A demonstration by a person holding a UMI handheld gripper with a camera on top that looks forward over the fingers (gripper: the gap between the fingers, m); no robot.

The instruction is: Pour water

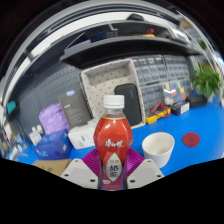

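the hand-held gripper (112, 172) has a bottle (113, 146) sitting right between its two fingers, and the purple pads (92, 160) look pressed up against both sides of it, so it's clamped on the bottle as far as i can see. the bottle stands upright, has a white cap and a red label with some writing on it, and there's a white patch with printing lower down the front.

just beside the bottle, off to one side and a bit ahead of the fingers, there's a white cup (158, 148) standing upright on the blue desk (195, 125), not touching the bottle. further out on the same side there's a round red thing (191, 139) lying flat on the desk, can't tell what it is. on the other side there's a purple box-ish object (53, 120) near the desk edge. way back there's a green plant (208, 80) and some office furniture behind it all.
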